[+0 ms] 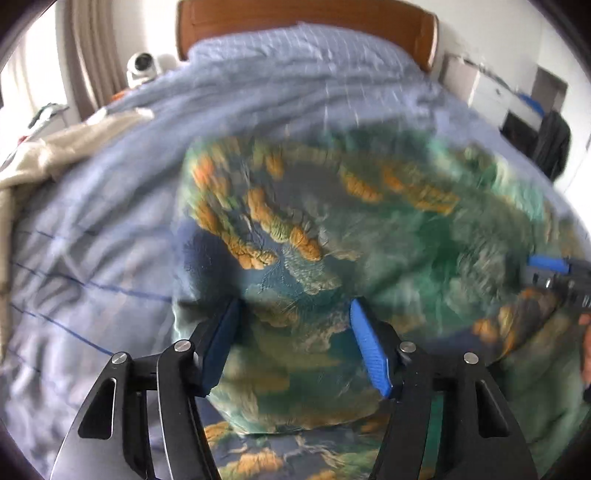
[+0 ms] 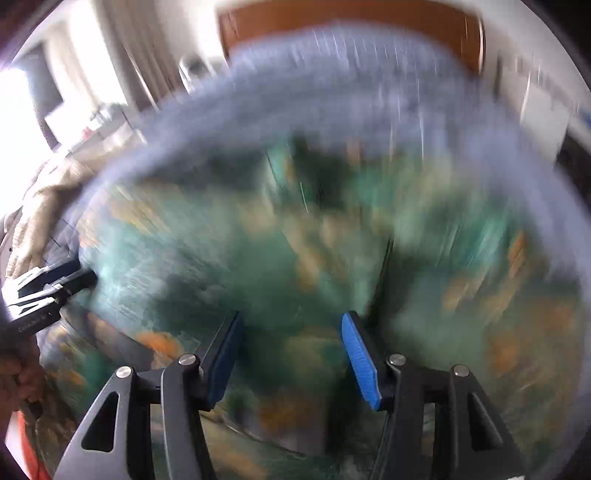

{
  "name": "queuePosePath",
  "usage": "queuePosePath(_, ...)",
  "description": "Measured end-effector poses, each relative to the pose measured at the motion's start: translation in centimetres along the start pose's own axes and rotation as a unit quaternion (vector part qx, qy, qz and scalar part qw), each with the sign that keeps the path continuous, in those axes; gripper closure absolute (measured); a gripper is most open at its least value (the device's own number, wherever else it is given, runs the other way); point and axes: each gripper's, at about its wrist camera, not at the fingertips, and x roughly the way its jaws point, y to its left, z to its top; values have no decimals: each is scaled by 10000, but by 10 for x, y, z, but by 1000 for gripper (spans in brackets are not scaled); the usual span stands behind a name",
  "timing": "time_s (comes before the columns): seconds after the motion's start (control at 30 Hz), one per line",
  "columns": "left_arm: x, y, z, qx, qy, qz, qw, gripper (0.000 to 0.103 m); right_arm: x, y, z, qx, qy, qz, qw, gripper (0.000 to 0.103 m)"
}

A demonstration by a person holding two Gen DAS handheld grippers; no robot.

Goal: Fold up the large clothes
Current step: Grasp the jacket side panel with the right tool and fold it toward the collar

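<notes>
Looking down past my left gripper (image 1: 295, 306), I see the printed garment (image 1: 332, 229) spread on the bed (image 1: 110, 206): teal and green cloth with orange and blue patches, a bit like a relief map, its near edge doubled over a lower layer. My blue-padded fingers (image 1: 369, 350) stand spread above that fold with cloth showing between them, and the pads pinch nothing. My right gripper (image 2: 291, 325) hangs tilted down over the same garment (this view is badly smeared), its fingers (image 2: 358, 365) likewise apart and empty. Each gripper shows at the edge of the other's view, with my hand (image 2: 18, 373) around the left handle. Beyond the garment lies the pale blue checked duvet (image 1: 295, 85), a beige cloth (image 1: 55, 155) at its left edge, then the wooden headboard (image 1: 306, 18).
</notes>
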Motion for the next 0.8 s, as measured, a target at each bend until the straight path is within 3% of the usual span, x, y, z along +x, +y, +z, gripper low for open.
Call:
queuePosePath(0.1,-3,-3,-4,13,-102,85,9999,38,5,0,-15,-85,-369,-12,9993,46)
queuePosePath(0.23,-23,-7,2,74,-55,136,9999,39,6,3,-20,-155,-516,-74,9985,46)
queuePosePath(0.4,-54,-2,53,-403,-402,-359,9977,27,0,-6,-30,-107,-614,1,9981,46)
queuePosePath(0.47,-41,0,74,-591,-376,-447,9965,27,-2,-6,-30,-85,-634,31,9979,46)
queuePosePath(0.6,11,2,94,-698,-195,-172,9972,26,1,-6,-30,-43,-670,112,9977,46)
queuePosePath(0.7,57,11,85,-884,170,-206,9957,18,2,-8,-29,-14,-683,166,9975,46)
queuePosePath(0.8,72,24,74,-1181,14,-521,9916,16,3,-7,-29,-28,-696,166,9974,46)
